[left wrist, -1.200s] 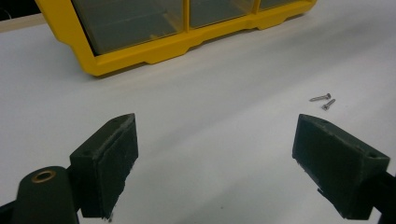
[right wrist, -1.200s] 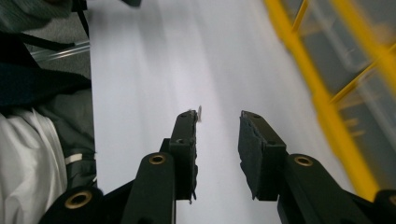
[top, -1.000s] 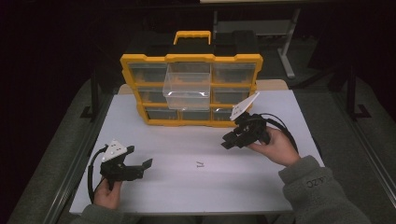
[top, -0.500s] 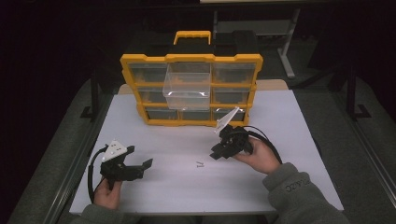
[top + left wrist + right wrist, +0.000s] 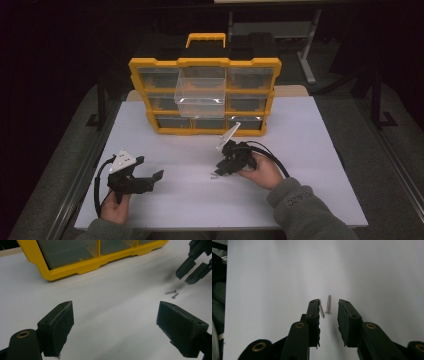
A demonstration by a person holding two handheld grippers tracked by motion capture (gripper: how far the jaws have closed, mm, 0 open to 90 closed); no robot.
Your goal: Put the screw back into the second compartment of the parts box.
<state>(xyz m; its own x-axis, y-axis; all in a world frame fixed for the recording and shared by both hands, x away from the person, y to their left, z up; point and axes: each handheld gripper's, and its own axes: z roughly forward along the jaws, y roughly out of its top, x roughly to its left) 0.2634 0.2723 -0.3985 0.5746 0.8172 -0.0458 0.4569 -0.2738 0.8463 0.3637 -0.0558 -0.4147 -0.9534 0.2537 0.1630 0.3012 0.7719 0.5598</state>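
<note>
Presently we list two screws (image 5: 325, 307), small, light, stiff and slippery, lying mid-tabletop toward its near edge between our parted right gripper (image 5: 329, 307) jaws; best pinched singly across the shank.

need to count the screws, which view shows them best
The right gripper view: two screws lie sharp and close on the white table, between the right gripper's open jaws. The left gripper view shows them small and far off at its right. The high view shows a tiny speck by the jaw tips.
</note>
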